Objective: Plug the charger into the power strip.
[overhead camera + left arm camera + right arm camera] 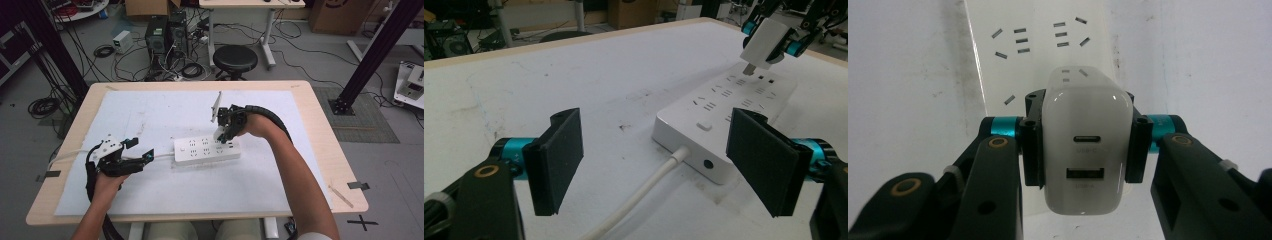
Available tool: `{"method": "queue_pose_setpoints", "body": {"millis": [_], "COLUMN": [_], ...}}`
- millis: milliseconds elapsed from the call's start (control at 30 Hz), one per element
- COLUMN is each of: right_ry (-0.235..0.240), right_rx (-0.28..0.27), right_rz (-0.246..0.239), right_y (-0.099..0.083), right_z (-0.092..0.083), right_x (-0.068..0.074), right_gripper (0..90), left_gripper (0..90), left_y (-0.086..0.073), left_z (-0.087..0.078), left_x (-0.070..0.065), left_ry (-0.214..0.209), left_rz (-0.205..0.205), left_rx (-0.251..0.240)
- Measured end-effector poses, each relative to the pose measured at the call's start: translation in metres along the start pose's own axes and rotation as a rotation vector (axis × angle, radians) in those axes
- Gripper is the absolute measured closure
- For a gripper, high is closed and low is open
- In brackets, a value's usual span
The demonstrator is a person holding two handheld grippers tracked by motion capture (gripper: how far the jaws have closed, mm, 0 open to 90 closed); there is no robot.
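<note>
Your right claw (1083,150) is closed tight on a white charger (1087,145). One black pad presses on each side of it. The back of the charger faces the right gripper view, and you can see two small plug holes there, one above the other. From the high view, your right claw (223,131) holds the charger (220,134) tipped over the right part of the power strip (206,149). In the left gripper view, the charger (765,44) sits just above the far end of the power strip (729,122), with its metal pins pointing down at the holes. You cannot tell if the pins touch the strip or are a little above it.

Your left claw (659,167) is wide open and holds nothing. Its two black pads stand well apart, one on each side of the near end of the strip. The white cord (636,200) runs out of that end and passes between them. In the high view, your left claw (136,150) rests low, just left of the strip.

The strip lies flat near the middle of the surface (320,130), on a big white sheet (150,115). It has a small button near the cord end.
</note>
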State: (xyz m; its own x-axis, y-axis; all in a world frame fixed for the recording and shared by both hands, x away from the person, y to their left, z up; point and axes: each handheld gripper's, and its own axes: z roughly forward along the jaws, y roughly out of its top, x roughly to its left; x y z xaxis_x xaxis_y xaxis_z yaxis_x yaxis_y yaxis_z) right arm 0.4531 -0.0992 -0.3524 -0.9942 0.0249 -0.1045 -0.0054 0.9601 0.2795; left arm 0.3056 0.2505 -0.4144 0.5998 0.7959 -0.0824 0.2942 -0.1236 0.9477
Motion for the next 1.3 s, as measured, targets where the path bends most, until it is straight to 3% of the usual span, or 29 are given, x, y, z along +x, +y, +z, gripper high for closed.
{"method": "queue_pose_setpoints", "body": {"millis": [533,800,1100,1133,1200,1233,1300], "right_ry": [0.010,-0.007,0.010,0.010,0.012,0.001,0.012], "right_rx": [0.031,0.129,0.212,0.225,0.221,0.246,0.251], "right_rz": [-0.012,-0.100,-0.133,-0.118,-0.136,-0.156,-0.143], "right_y": [0.005,0.022,0.036,0.037,0.038,0.038,0.040], "right_z": [0.009,0.013,0.017,0.017,0.019,0.027,0.027], "right_x": [-0.002,0.001,-0.001,0.000,-0.001,0.002,0.000], "right_gripper": [63.1,63.2,63.4,63.4,63.3,63.4,63.5], "left_gripper": [22.9,22.8,22.9,22.8,22.8,22.8,22.9], "left_y": [-0.003,-0.005,-0.003,-0.003,-0.003,-0.003,-0.003], "left_z": [-0.001,0.000,-0.001,-0.001,-0.001,-0.001,-0.002], "left_x": [0.002,0.001,0.001,0.001,0.000,0.000,0.000], "left_ry": [0.001,-0.005,-0.006,-0.005,-0.005,-0.004,-0.002], "left_rz": [-0.009,-0.018,-0.015,-0.016,-0.018,-0.019,-0.019], "left_rx": [-0.005,-0.014,-0.019,-0.019,-0.021,-0.021,-0.023]}}
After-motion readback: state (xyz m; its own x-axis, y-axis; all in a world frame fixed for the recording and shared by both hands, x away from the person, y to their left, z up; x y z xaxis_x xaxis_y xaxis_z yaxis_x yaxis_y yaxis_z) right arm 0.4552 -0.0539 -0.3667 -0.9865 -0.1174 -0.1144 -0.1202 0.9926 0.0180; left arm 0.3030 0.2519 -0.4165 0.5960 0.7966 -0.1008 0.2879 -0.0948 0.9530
